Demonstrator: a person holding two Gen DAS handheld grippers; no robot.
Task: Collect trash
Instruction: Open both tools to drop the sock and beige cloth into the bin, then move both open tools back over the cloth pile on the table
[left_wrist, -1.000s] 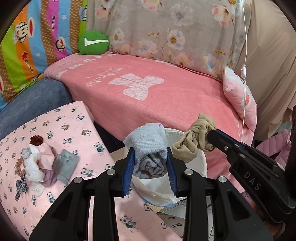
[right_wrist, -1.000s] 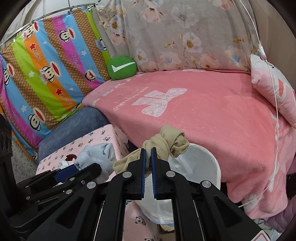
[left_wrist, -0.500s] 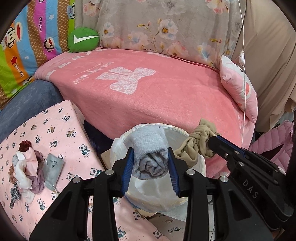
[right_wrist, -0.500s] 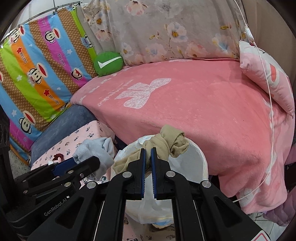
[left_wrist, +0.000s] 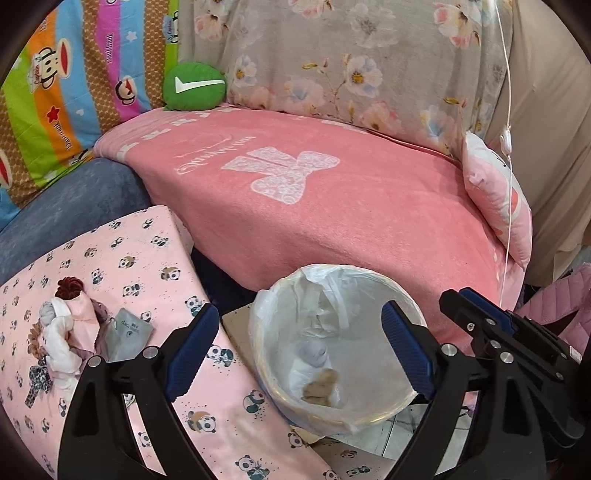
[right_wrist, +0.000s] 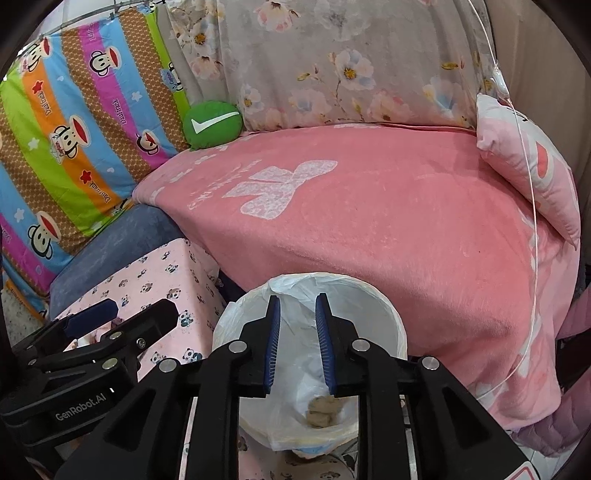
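A white trash bin (left_wrist: 369, 274) lined with a clear plastic bag stands on the floor between the bed and a panda-print surface. A rolled grey sock (left_wrist: 314, 350) and a knotted beige sock (left_wrist: 321, 386) lie at its bottom. My left gripper (left_wrist: 299, 314) hangs over the bin, jaws opening wide with nothing between them. My right gripper (right_wrist: 297, 299) also hovers above the bin (right_wrist: 369, 291), jaws opening a little, empty; the beige sock (right_wrist: 321, 410) shows below it. Each gripper appears at the edge of the other's view.
On the panda-print surface (left_wrist: 155, 266) at left lie a heap of small cloth items (left_wrist: 70, 332) and a grey packet (left_wrist: 127, 332). Behind the bin is a bed with a pink blanket (left_wrist: 332, 203), a green cushion (left_wrist: 194, 86), a pink pillow (left_wrist: 498, 206) and a hanging white cord (left_wrist: 508, 147).
Both grippers let go: the grey sock left the left jaws and the beige sock left the right jaws, and both now lie in the bin. The left jaws spread wide, the right slightly.
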